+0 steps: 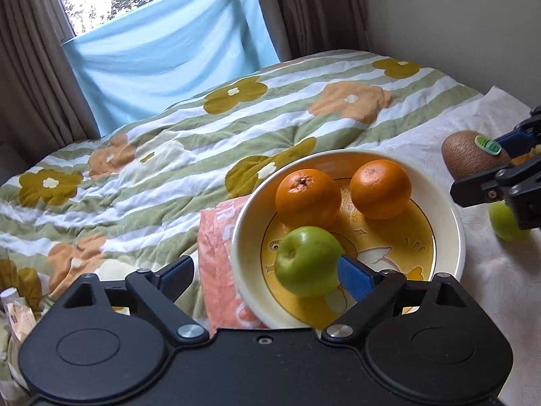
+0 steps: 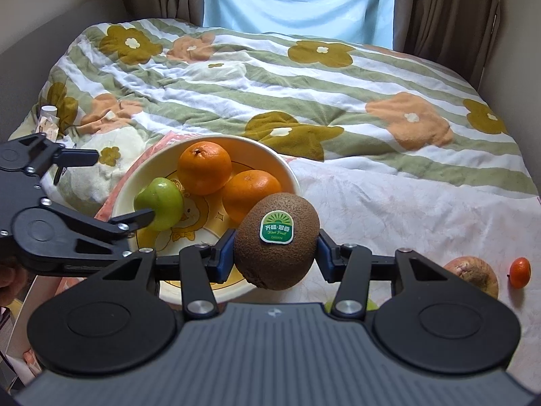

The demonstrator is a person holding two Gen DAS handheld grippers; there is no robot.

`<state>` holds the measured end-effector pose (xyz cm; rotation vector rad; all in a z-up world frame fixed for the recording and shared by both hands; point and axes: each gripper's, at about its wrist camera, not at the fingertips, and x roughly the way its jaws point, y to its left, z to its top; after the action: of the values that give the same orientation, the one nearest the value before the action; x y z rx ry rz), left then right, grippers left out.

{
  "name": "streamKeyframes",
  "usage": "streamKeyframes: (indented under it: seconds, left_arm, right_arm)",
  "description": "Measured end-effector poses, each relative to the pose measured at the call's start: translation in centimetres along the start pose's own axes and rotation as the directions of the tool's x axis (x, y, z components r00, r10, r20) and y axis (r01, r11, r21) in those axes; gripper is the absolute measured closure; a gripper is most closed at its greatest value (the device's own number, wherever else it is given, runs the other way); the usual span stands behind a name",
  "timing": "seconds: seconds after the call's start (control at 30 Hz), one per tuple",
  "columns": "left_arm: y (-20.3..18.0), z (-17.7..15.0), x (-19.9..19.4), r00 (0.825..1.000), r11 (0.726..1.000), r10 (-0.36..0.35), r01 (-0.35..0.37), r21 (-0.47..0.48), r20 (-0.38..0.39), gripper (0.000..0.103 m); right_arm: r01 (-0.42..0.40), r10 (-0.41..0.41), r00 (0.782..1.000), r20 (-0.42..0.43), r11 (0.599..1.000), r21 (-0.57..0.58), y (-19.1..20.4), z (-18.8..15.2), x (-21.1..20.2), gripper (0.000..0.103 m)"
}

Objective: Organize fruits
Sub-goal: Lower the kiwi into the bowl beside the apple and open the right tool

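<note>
Carrying the kiwi (image 2: 276, 242), pinched between both blue pads of the right tool (image 2: 275, 253), toward the bowl (image 2: 135, 176) on the bed. The kiwi hangs just beside the bowl's near rim, not yet over it. Inside lie two oranges (image 2: 204, 168) and a green apple (image 1: 307, 260); the left tool (image 1: 267, 274) is spread wide, one pad beside the apple. Advisable: clear the rim, lower into the free yellow floor, then release, so fruit is not knocked.
</note>
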<state>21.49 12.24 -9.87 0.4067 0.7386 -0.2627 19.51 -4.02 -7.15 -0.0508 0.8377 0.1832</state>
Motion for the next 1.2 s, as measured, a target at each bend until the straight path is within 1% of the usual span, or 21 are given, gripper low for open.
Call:
streamKeyframes:
  seconds: [0.17,0.27,0.43,0.73,0.8,0.87,0.9,0.97,1.2]
  left_arm:
    - [0.7,-0.7,-1.6,1.000,0.997,-0.006,0.006,-0.073,-0.003,0.008]
    - [0.9,-1.1,-2.2,1.000,0.995,-0.006,0.006,-0.101,-0.005,0.008]
    - [1.3,-2.0,-2.6,1.000,0.991,0.006,-0.009,-0.136,-0.018,0.008]
    - [2.1,-3.1,-3.1,0.999,0.985,0.026,-0.031,-0.170,-0.033,0.008]
    - [2.2,-3.3,-3.3,0.999,0.984,0.028,-0.033,-0.177,-0.034,0.008]
    - [2.3,-3.3,-3.5,0.999,0.982,0.029,-0.035,-0.185,-0.034,0.008]
    - [2.3,-3.3,-3.7,0.999,0.981,0.030,-0.036,-0.189,-0.034,0.008]
    - [2.4,-3.3,-4.2,0.999,0.979,0.033,-0.038,-0.200,-0.030,0.008]
    - [2.1,-2.6,-6.5,0.999,0.973,0.037,-0.037,-0.229,-0.004,0.008]
  right_arm:
    - [-0.019,0.018,1.000,-0.022,0.999,-0.029,1.0,-0.2,1.1,0.040]
    - [-0.033,0.031,0.999,-0.041,0.998,-0.062,2.1,-0.3,1.9,0.040]
    - [-0.059,0.051,0.996,-0.076,0.993,-0.104,3.5,-0.7,3.2,0.040]
    - [-0.070,0.058,0.994,-0.097,0.990,-0.125,4.7,-0.8,4.9,0.039]
    - [-0.072,0.064,0.996,-0.067,0.988,-0.133,4.7,-0.7,4.6,0.030]
    - [-0.060,0.055,0.998,-0.038,0.987,-0.147,4.9,-0.7,3.9,0.007]
    - [-0.047,0.044,0.999,-0.022,0.988,-0.150,4.9,-0.7,3.5,0.003]
    - [-0.043,0.044,0.999,0.003,0.988,-0.147,4.7,-0.8,2.7,0.001]
    - [-0.022,0.025,0.999,0.023,0.994,-0.109,3.8,-1.4,-0.5,0.001]
